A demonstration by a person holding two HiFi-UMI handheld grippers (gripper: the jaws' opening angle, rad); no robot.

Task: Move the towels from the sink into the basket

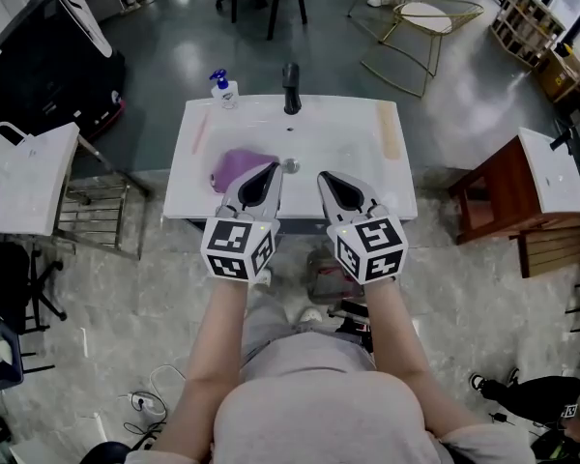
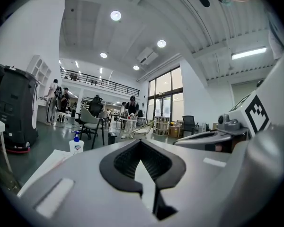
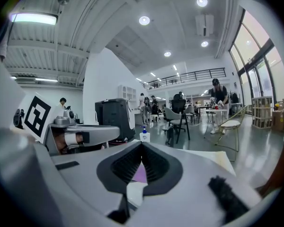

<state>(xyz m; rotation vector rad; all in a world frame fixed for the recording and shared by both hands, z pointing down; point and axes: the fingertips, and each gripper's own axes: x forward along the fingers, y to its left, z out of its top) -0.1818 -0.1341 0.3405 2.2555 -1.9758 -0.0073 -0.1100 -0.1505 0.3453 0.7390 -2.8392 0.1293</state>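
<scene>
A white sink (image 1: 387, 177) fills the upper centre of the head view. Two hand-held grippers hover side by side over its near edge, both with jaws together and empty. The left gripper (image 1: 269, 170) is nearer the one towel in view. That purple towel (image 1: 230, 167) lies crumpled in the basin, just up-left of the left gripper's tip. The right gripper (image 1: 327, 180) sits further right.

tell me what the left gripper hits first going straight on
Probably the sink basin near the drain, just right of the purple towel; if the left gripper is level, the faucet.
</scene>
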